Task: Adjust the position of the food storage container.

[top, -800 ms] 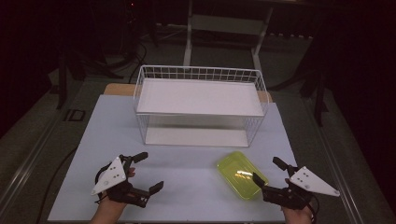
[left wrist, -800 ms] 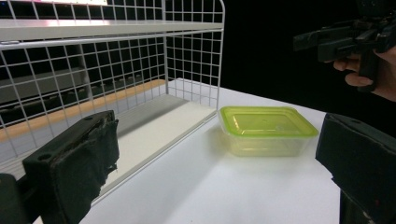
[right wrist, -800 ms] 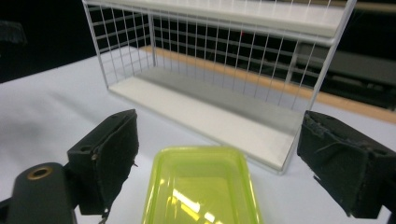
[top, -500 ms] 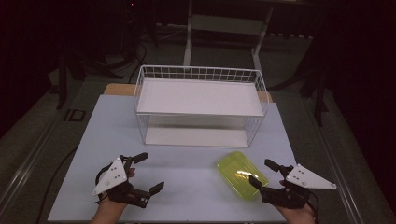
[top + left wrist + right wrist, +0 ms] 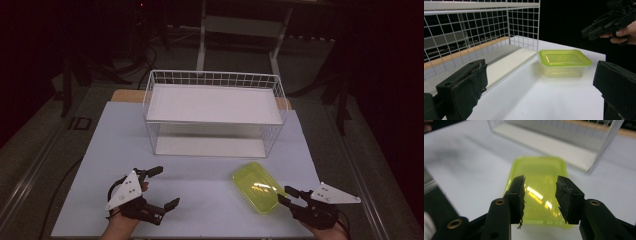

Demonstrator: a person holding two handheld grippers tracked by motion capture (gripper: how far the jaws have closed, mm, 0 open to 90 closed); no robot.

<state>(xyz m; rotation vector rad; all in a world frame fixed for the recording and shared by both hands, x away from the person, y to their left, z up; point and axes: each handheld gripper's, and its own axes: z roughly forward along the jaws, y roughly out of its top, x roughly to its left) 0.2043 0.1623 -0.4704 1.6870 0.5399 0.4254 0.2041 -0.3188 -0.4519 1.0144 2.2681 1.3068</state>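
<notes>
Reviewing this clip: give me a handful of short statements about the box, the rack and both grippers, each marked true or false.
1. The yellow-green lidded box sits on the table in front of the white wire rack. True.
2. The box is on the rack's upper shelf. False: it is on the table, outside the rack.
3. The left gripper has its jaws wide apart with nothing between them. True.
4. The right gripper is clamped on the box. False: its jaws stand open just short of the box's near end.
5. The box's lid is off. False: the lid is on.

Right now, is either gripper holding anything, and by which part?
Nothing is held. The right gripper hovers open at the near end of the yellow-green container; the left gripper is open over bare table.
</notes>
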